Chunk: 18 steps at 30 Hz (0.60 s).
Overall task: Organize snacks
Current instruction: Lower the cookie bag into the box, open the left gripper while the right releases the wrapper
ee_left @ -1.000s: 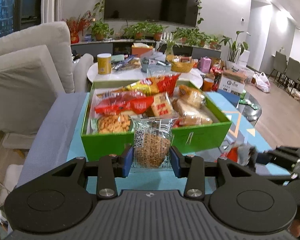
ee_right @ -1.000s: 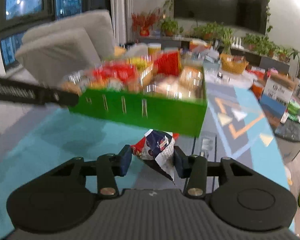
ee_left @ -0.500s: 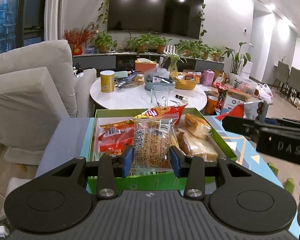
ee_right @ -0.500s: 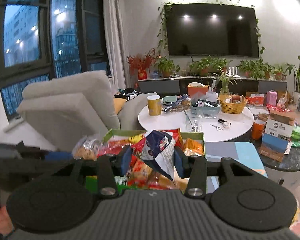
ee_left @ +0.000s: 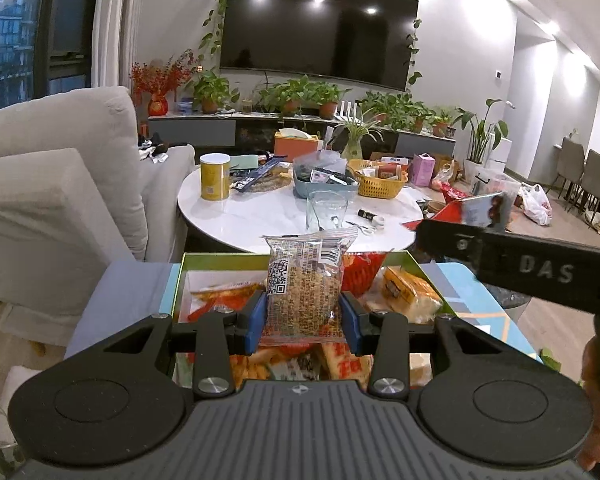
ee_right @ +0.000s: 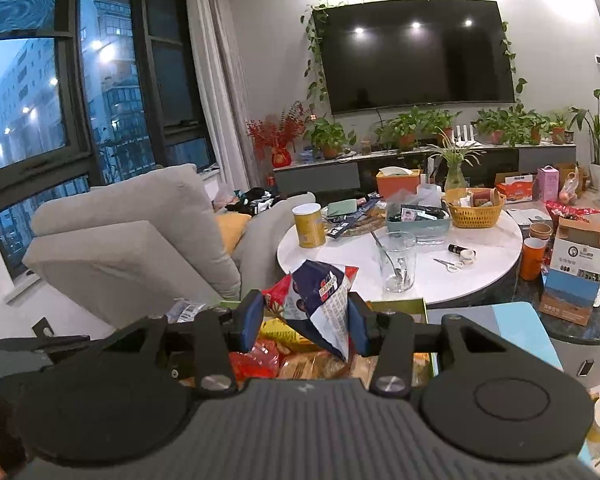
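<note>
Holding a clear-wrapped round brown cracker packet, the left tongs clamp it narrowly by its lower edges, above the green rectangular cardboard snack box. The right tongs stand wider, gripping a crumpled navy, white and red foil snack bag over the same box.

Risks, as judged from this position:
- Slippage. Both wrappers are slick film, and each packet is pinched only at its sides, so a tilt could let it slide out.
- Overflow. The box is already heaped with packets; a release from height could make either item bounce over the rim onto the blue patterned worktop.
- Collision. In the left view the right tongs cross close by; simultaneous lowering could knock the two tools together.
- Crushing. A tighter grip could break the cracker.
</note>
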Motion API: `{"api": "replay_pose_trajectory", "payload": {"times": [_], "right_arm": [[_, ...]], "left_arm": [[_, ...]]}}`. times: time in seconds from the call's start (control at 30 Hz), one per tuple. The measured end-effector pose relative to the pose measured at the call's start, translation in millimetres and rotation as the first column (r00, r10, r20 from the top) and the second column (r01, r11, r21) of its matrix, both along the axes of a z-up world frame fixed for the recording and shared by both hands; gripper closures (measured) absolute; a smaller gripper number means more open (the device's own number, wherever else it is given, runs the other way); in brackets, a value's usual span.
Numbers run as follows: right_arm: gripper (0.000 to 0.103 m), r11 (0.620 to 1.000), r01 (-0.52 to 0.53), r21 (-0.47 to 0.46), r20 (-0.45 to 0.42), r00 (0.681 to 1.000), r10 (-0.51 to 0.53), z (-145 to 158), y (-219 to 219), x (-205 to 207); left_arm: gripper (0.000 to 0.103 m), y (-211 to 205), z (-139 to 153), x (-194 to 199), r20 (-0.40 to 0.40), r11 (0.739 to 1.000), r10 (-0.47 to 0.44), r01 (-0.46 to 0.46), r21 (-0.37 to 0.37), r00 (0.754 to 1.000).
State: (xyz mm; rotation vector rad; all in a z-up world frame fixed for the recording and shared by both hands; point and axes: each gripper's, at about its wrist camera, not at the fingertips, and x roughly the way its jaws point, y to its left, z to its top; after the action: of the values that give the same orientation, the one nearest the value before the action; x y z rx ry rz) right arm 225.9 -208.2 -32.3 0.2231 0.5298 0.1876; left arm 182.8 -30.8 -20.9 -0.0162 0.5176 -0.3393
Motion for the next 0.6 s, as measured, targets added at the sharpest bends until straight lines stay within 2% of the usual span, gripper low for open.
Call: {"api": "replay_pose_trajectory", "payload": {"times": [0.2, 0.33, 0.6], "right_arm": [[0.037, 0.999, 0.025, 0.023, -0.033, 0.999, -0.025, -19, -5, 15], [0.036, 0.999, 0.035, 0.036, -0.090, 0.995, -0.031, -37, -10, 26], [0.036, 1.000, 0.021, 0.014, -0.114, 0.993, -0.020, -43, -4, 36]], "left_arm": [[0.066, -14, -9, 19, -0.018, 1.000, -0.005, 0.005, 0.001, 1.000], [0.066, -17, -20, 29, -0.042, 1.000, 0.001, 0.000, 0.018, 0.999], [0.066, -7, -33, 38, -0.071, 1.000, 0.024, -0.024, 0.012, 0.997]]}}
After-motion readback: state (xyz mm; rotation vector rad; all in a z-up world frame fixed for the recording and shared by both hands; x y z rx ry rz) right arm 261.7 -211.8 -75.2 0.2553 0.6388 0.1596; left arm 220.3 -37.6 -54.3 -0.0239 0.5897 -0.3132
